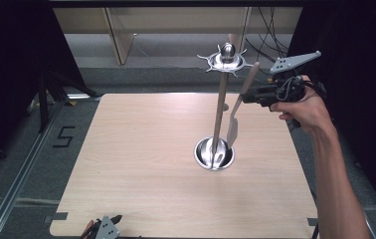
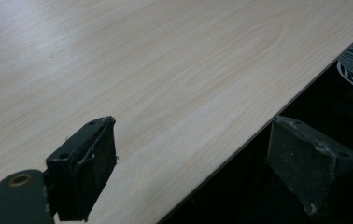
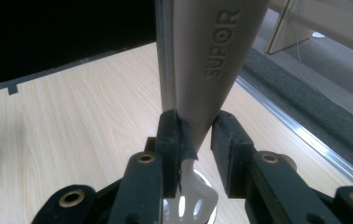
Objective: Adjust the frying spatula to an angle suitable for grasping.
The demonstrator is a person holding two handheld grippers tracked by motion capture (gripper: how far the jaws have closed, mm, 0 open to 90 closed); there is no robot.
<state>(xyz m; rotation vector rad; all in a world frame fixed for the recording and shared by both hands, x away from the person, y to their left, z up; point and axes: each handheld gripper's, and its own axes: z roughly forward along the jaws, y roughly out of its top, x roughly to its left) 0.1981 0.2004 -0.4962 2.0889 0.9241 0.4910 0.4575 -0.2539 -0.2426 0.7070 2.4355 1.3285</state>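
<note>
black tongs (image 3: pixel 198 140) with brass rivets, grey three-cornered plate, bare forearm.

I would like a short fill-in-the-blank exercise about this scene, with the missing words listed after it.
1. The right gripper is shut on the handle of a slotted ____.
2. The handle bears the word ____.
3. The rack's pole rises from a round ____ base.
4. The left gripper, jaws open, rests at the table's near ____.

Missing words: spatula; SUPOR; metal; edge
</note>
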